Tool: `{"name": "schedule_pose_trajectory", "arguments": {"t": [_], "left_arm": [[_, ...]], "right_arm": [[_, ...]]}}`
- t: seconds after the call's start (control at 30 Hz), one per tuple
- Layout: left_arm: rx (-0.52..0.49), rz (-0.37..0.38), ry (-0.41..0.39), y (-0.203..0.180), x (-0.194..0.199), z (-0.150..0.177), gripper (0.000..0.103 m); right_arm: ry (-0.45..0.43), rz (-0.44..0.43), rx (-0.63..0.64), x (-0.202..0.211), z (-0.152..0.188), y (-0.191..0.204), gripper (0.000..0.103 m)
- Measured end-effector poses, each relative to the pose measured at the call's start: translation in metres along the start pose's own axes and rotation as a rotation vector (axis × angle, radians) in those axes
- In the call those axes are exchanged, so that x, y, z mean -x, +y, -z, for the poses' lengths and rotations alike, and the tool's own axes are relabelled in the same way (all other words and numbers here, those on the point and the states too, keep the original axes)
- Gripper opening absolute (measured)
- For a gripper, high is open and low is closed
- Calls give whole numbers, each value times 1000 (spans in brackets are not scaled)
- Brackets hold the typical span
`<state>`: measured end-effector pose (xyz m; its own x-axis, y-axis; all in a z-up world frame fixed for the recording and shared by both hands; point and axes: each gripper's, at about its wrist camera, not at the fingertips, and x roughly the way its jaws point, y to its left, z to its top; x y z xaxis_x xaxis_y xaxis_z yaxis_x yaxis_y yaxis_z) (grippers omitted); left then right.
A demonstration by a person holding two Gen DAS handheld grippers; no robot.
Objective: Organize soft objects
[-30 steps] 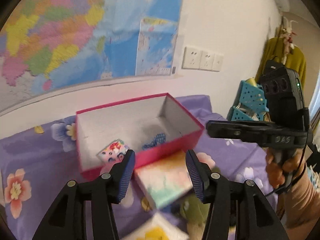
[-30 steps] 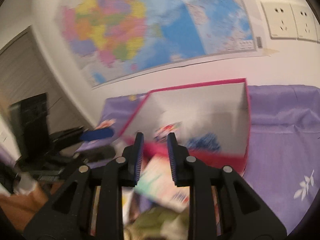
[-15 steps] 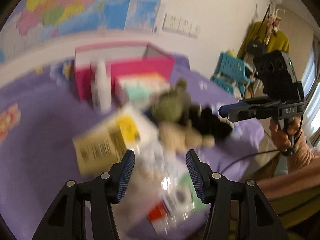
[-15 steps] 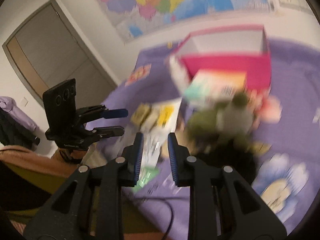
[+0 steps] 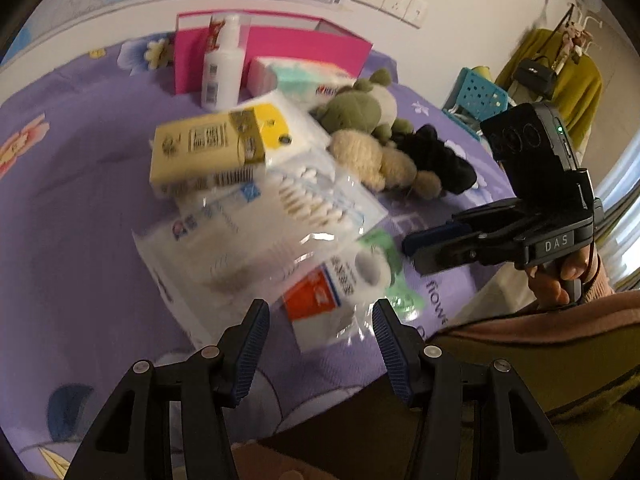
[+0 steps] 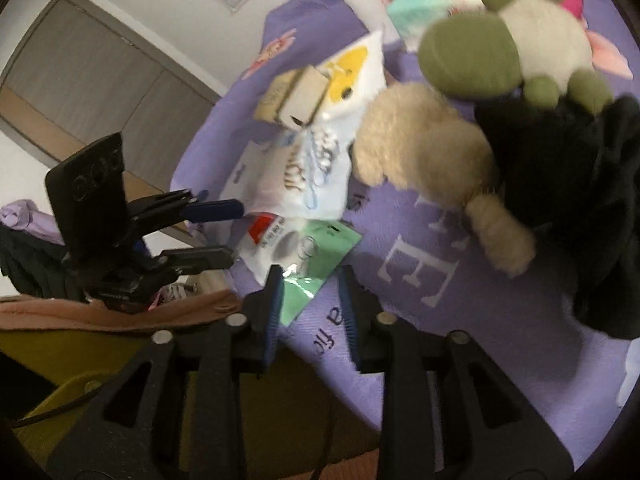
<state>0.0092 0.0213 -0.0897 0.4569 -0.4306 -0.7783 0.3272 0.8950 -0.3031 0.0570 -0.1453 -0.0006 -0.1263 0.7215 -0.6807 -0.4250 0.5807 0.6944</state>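
Both empty, the left gripper hung part-open and the right gripper was opening near the packets; better to reach far-right, squeezing the beige plush mid-body.

A green-and-cream plush toy lies on the purple flowered cloth, just in front of the pink box, its round green feet towards the near edge. A fluffy beige plush lies against it on the near side, one stubby limb stretched out over the cloth. A black plush lies touching both, to their right. In the right wrist view the green toy partly overlaps the black one, with the beige one at their left.
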Motion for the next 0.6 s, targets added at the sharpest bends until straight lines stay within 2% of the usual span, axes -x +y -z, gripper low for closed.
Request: {"name": "schedule_pose_trajectory", "arguments": {"t": [0.2,0.3,0.47,0.5,0.57,0.6], "left_arm": [[15,59,5,-2,-8,1,57],[17,76,3,-2,-9,0,58],[18,94,-4,-2,-11,-2,58],[18,99,-6,-2,-11,-3,58],[12,110,-7,-4,-13,-4,58],[8,113,-8,-5,-14,-5,58]], "right_arm": [[-52,17,35,-9,-4,12,40],[-69,12,48,-16,-5,18,46],[-99,-69,14,-22,1,15,46],[-109,-74,-7,-22,1,12,45],[-118,-46,-20,-20,2,10,30],[-123,-37,-26,-20,2,10,29]]}}
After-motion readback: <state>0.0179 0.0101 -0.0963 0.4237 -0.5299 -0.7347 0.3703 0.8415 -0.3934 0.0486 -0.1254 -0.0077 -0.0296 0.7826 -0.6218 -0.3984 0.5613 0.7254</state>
